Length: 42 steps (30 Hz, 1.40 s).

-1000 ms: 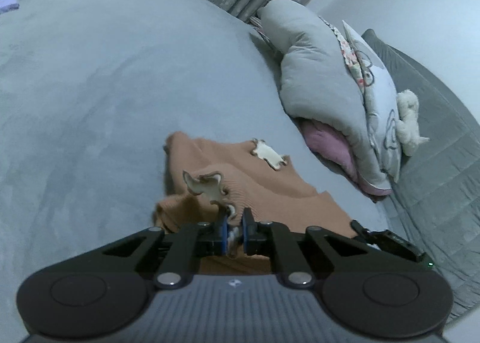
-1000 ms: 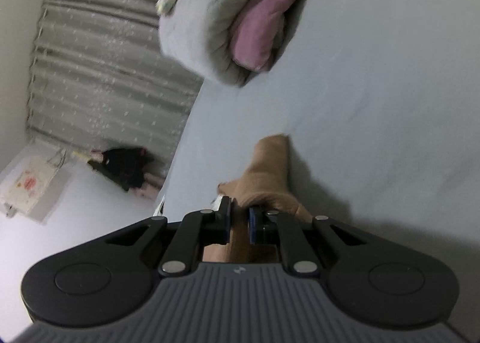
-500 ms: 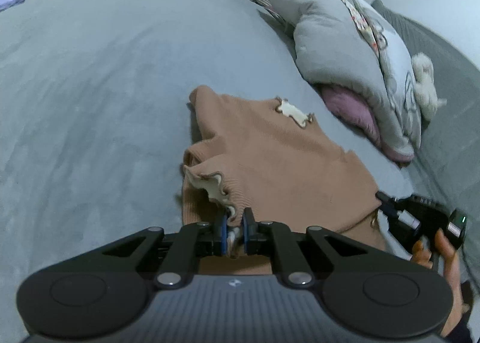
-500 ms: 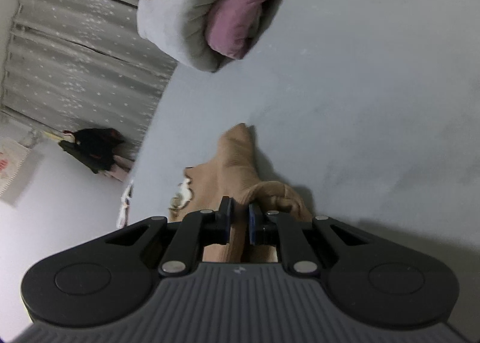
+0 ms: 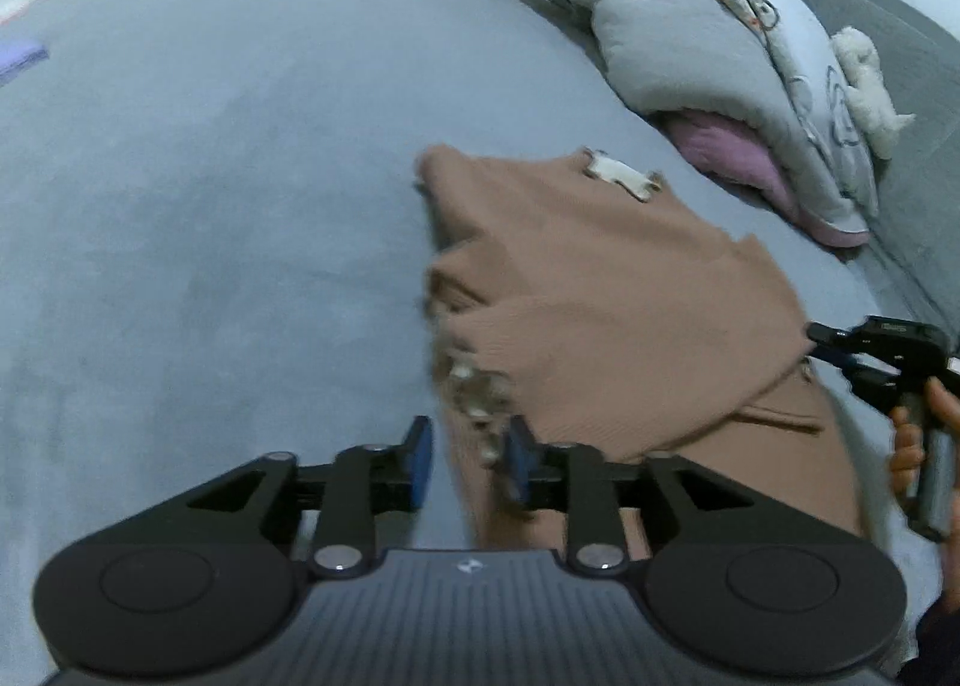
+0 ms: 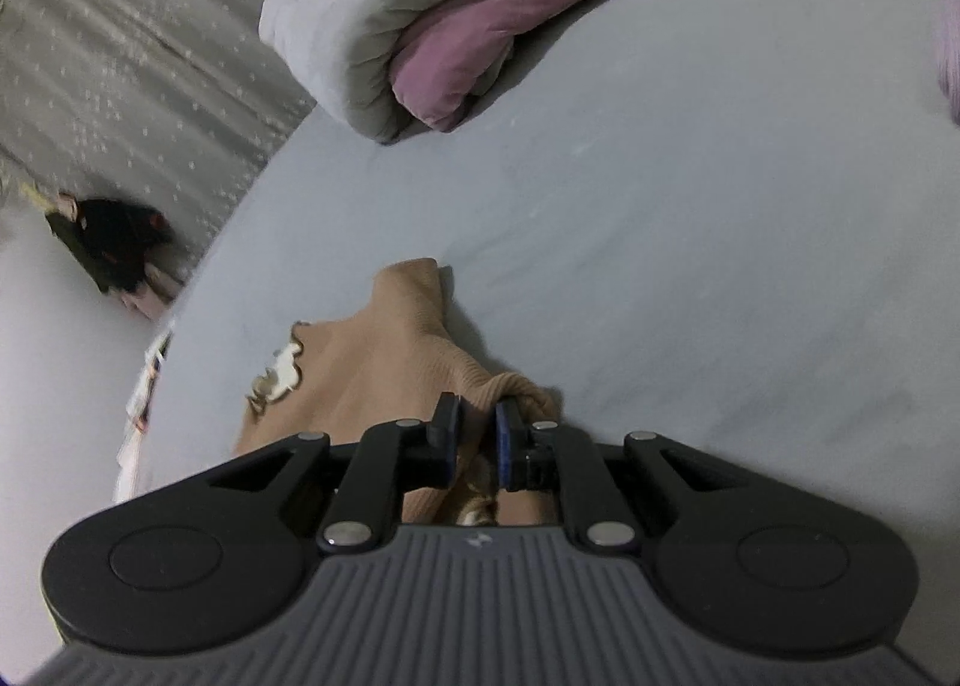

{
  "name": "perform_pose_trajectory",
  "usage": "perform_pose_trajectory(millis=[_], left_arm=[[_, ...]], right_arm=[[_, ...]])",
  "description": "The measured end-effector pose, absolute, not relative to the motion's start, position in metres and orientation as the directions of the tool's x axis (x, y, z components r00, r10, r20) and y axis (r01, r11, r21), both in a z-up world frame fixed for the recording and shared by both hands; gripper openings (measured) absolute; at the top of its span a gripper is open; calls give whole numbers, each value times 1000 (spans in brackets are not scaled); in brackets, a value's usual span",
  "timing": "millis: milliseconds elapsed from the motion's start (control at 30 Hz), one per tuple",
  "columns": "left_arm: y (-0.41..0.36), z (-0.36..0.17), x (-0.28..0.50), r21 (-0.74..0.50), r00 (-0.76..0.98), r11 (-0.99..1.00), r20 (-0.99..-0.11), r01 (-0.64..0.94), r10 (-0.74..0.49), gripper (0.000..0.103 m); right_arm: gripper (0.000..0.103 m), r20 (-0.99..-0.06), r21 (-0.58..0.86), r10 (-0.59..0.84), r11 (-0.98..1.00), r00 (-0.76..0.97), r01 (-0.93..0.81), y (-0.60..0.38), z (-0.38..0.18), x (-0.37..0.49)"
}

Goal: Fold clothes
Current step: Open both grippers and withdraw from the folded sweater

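A tan knit sweater [image 5: 606, 290] with cream frilled trim lies folded over on the grey bed [image 5: 210, 206]. My left gripper [image 5: 469, 461] is open just above its near frilled edge, with the cloth lying between the spread fingers. My right gripper [image 6: 476, 440] has its fingers slightly apart with a fold of the sweater [image 6: 384, 362] between them, at the sweater's right corner. It also shows in the left wrist view [image 5: 840, 347] at the far right, held by a hand.
A rolled grey and pink quilt [image 5: 708, 62] with a white plush toy [image 5: 870, 80] lies at the bed's far right. Grey curtains [image 6: 120, 56] hang behind. A dark garment [image 6: 114, 242] lies on the floor by the curtain.
My left gripper has opened and let go of the sweater's frilled edge. The sweater's top layer now lies flatter on the bed. My right gripper's fingers have parted slightly.
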<state>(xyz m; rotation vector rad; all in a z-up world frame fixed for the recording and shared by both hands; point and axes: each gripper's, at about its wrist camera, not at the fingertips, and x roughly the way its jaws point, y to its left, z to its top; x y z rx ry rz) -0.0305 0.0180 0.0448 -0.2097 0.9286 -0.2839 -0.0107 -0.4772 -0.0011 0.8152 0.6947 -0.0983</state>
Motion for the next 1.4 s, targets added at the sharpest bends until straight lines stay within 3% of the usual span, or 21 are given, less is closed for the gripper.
perform_pose_trajectory(millis=[33, 67, 133, 200, 367, 433, 500, 533, 567, 600, 700, 733, 800, 867, 900, 1033, 1133, 1233, 1300, 1367, 1400], left_arm=[[26, 49, -29, -287, 587, 950, -751, 120, -301, 31], [29, 52, -28, -288, 597, 952, -747, 107, -293, 31], [30, 59, -25, -300, 619, 948, -726, 107, -300, 31], [18, 67, -21, -298, 635, 943, -703, 146, -320, 31], [-38, 69, -6, -235, 661, 946, -678, 221, -323, 33], [-72, 57, 4, -95, 695, 969, -681, 228, -231, 33], [-83, 44, 11, -31, 694, 973, -696, 227, -184, 33], [-87, 35, 15, -3, 687, 975, -709, 223, -159, 33], [-90, 26, 18, 25, 680, 976, -721, 218, -134, 33], [-89, 23, 18, 21, 680, 976, -721, 218, -136, 33], [-77, 21, 15, -24, 682, 974, -709, 227, -176, 33], [-75, 25, 15, -29, 679, 974, -712, 225, -178, 32], [-73, 30, 13, -34, 689, 975, -702, 221, -181, 34], [-72, 38, 9, -32, 715, 973, -672, 230, -191, 44], [-73, 39, 9, -29, 718, 972, -669, 234, -193, 48], [-73, 24, 19, -13, 692, 970, -699, 242, -182, 48], [-77, 20, 17, 36, 700, 964, -694, 265, -167, 48], [-73, 30, 13, 27, 722, 964, -668, 266, -181, 48], [-70, 36, 11, 34, 742, 964, -645, 265, -182, 48], [-65, 26, 20, 13, 716, 966, -674, 260, -183, 49], [-63, 21, 25, 1, 700, 967, -690, 256, -185, 51]], right_arm=[[32, -612, 625, 172, 703, 772, 339, -477, 2, -12], [40, -627, 610, 188, 722, 756, 326, -479, 8, -15], [40, -620, 619, 219, 727, 753, 298, -484, 13, -18], [41, -602, 546, 85, 769, 794, 333, -488, 31, -28], [41, -432, 569, 184, 815, 883, 109, -464, 48, -11], [41, -443, 544, 219, 836, 869, 67, -448, 39, 3], [40, -584, 494, 197, 856, 787, 153, -440, 8, 21], [29, -599, 493, 192, 854, 777, 169, -442, 3, 22], [5, -614, 500, 182, 843, 768, 200, -451, -9, 23], [0, -624, 501, 172, 837, 763, 221, -459, -10, 23], [0, -645, 465, 139, 852, 752, 241, -466, -3, 22], [2, -644, 453, 129, 859, 754, 240, -465, -1, 22], [15, -591, 392, 93, 901, 801, 185, -448, 16, 20], [27, -504, 357, 89, 927, 859, 114, -432, 32, 18], [28, -477, 363, 106, 928, 872, 86, -428, 34, 22], [28, -497, 324, 99, 943, 862, 78, -428, 28, 59], [28, -662, 310, 120, 943, 740, 125, -440, -3, 97], [26, -660, 348, 115, 923, 743, 166, -455, 2, 99], [27, -594, 320, 51, 931, 803, 178, -458, 17, 82], [27, -564, 386, 107, 911, 819, 147, -461, 19, 71], [27, -597, 408, 136, 900, 790, 153, -461, 12, 74]])
